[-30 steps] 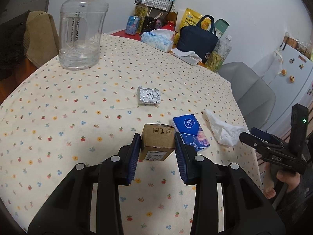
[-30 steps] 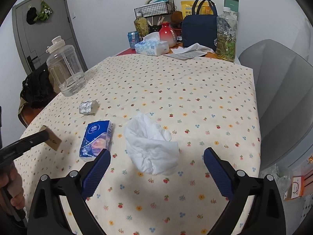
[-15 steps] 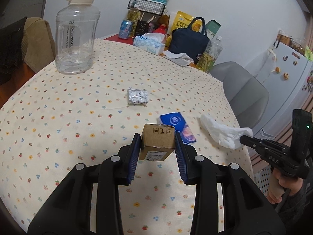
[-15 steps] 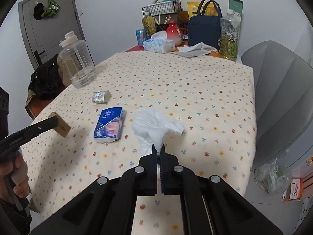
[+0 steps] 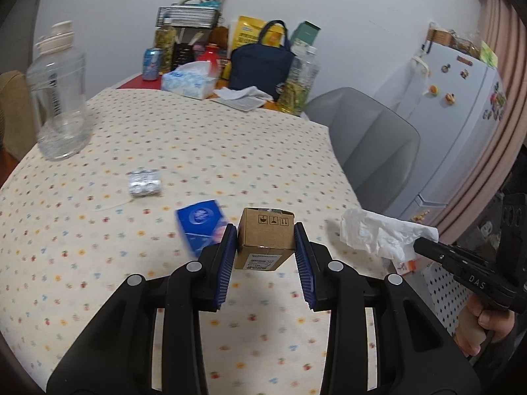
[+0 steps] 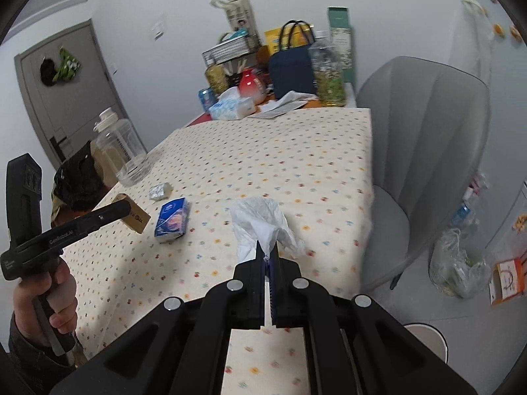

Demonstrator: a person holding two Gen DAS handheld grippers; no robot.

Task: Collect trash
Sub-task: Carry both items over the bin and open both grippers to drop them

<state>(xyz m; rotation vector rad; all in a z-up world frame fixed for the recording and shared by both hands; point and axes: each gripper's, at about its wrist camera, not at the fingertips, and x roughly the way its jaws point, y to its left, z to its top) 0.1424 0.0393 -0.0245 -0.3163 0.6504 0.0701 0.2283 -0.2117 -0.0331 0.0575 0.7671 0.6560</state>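
My left gripper (image 5: pixel 266 233) is shut on a small brown cardboard box (image 5: pixel 266 238), held above the flowered tablecloth (image 5: pixel 214 151); the box (image 6: pixel 133 219) also shows in the right wrist view. My right gripper (image 6: pixel 267 254) is shut on a crumpled white tissue (image 6: pixel 260 225), lifted off the table; the tissue (image 5: pixel 378 233) hangs at the right in the left wrist view. A blue tissue pack (image 5: pixel 202 228) and a silver blister pack (image 5: pixel 145 182) lie on the cloth.
A big clear water jug (image 5: pixel 59 95) stands at the left. Tissue box (image 5: pixel 189 82), navy bag (image 5: pixel 260 65), bottles and a can crowd the far end. A grey chair (image 6: pixel 425 151) stands at the right side, with a plastic trash bag (image 6: pixel 457 263) on the floor.
The right gripper went from wide open over the tissue to shut on it and lifted it. Both grippers moved rightward and up; the left kept hold of the box.
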